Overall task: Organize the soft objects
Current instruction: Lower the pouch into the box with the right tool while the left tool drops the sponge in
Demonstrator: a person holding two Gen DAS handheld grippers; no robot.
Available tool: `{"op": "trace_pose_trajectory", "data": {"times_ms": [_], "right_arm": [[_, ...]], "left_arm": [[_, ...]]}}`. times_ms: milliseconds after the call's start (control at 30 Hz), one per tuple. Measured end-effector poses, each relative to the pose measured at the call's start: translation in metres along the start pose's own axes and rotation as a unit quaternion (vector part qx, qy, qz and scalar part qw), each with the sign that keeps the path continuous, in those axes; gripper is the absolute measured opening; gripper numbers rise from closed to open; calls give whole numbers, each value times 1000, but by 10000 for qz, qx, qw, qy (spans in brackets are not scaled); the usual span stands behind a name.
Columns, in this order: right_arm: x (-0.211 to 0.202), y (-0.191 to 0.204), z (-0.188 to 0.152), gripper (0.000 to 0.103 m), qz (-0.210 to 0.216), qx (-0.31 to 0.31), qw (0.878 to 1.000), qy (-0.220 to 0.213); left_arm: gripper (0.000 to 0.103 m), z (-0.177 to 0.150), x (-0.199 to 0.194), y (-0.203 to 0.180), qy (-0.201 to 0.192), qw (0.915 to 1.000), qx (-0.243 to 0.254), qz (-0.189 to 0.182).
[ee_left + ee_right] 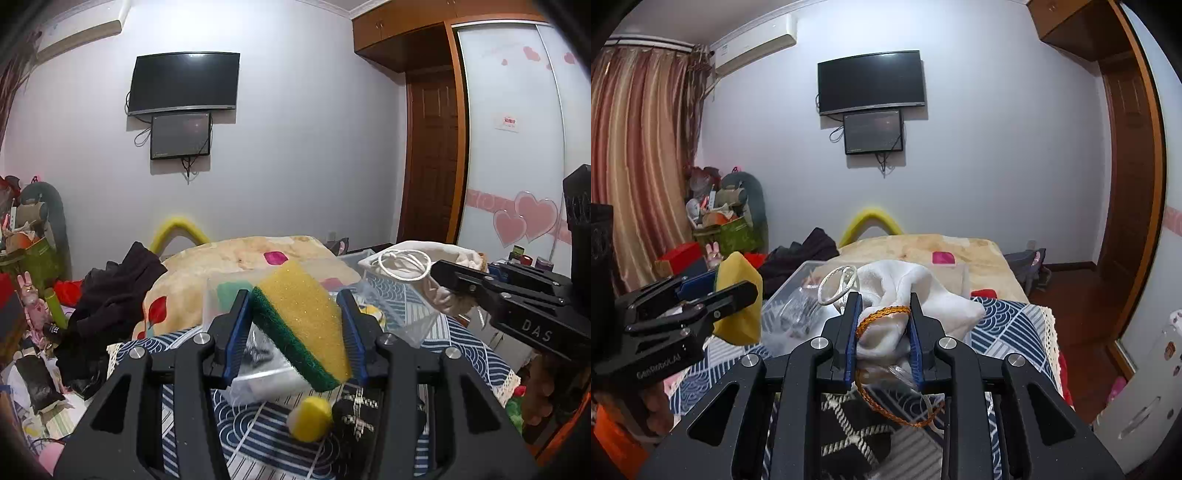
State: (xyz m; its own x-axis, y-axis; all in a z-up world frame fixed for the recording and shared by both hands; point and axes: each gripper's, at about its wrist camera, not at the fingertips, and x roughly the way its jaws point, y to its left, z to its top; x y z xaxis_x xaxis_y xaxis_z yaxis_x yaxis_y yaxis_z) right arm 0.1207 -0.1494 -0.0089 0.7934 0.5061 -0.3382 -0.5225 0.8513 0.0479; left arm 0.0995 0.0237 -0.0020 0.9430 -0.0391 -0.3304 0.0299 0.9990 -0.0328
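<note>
Yellow sponge (308,325) with green scrub side, tilted, pinched between my left gripper (295,332) pads, lifted above the blue-patterned cloth (258,435). White cloth pouch (905,295) with orange braided cord (882,314) clamped in my right gripper (882,332), fingers drawn in close on the bunched fabric; white cord loop (834,284) sticks up behind. Below the sponge: a yellow-and-white pom ball (309,419) lying on the cloth, just beside a dark patterned item (356,410). Clear plastic bin (798,306) beyond, bed blanket (236,258) behind it.
</note>
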Motion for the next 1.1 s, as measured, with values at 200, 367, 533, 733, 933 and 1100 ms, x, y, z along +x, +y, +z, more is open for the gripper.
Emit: {"op": "trace_pose_trajectory", "data": {"times_ms": [200,367,533,733,933,1100], "right_arm": [[18,2,1,21,-69,0,9999,77],[37,3,-1,21,-145,-62,9996,241],[56,-1,-10,21,-241,-125,9982,537],[77,-2,-18,21,-258,-120,9954,920],[84,-4,-25,22,-176,-142,9928,1178],[82,-4,-22,29,-146,-210,9926,1185]], "left_arm": [[46,5,28,-2,128,9999,40,48],[47,0,55,-1,405,9989,144,168],[47,-6,80,1,675,9971,223,276],[49,-14,99,1,931,9948,247,329],[59,-17,106,0,1066,9937,209,279],[66,-18,98,-3,1048,9940,208,240]]}}
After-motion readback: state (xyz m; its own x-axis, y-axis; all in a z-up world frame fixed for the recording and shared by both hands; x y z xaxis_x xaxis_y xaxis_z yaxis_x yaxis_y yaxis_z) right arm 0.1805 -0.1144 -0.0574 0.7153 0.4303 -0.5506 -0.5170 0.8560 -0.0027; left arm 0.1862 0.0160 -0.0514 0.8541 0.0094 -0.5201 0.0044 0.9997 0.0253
